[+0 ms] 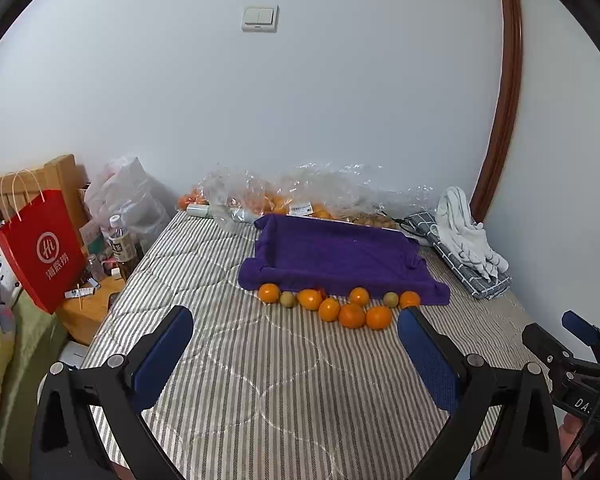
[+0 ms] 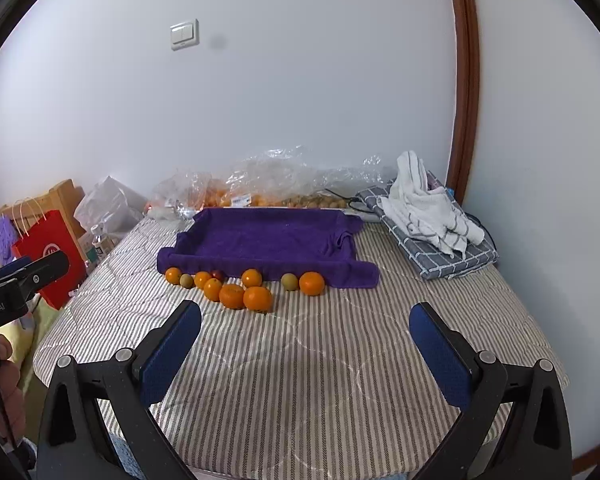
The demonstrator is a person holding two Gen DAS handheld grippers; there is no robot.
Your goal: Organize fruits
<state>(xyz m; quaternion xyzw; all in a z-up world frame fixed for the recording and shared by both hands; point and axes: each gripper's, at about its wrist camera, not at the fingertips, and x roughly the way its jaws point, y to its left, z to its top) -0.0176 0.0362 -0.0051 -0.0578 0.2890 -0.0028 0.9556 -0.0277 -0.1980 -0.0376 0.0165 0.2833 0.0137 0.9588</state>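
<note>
Several oranges (image 1: 352, 315) (image 2: 257, 298) and two small greenish fruits (image 1: 287, 299) (image 2: 290, 281) lie in a loose row on the striped bed cover, just in front of a tray lined with a purple towel (image 1: 332, 252) (image 2: 260, 240). A small red fruit (image 2: 217, 274) peeks out behind the oranges. My left gripper (image 1: 296, 318) is open and empty, held above the cover short of the fruit. My right gripper (image 2: 306, 314) is open and empty, to the right and short of the fruit. The right gripper's body shows at the left view's right edge (image 1: 572, 344).
Clear plastic bags with more oranges (image 1: 260, 196) (image 2: 240, 194) lie against the wall behind the tray. Folded grey checked cloth with a white towel (image 1: 468, 240) (image 2: 432, 220) sits at the right. A red paper bag (image 1: 40, 248) and bottles (image 1: 120, 240) stand left of the bed.
</note>
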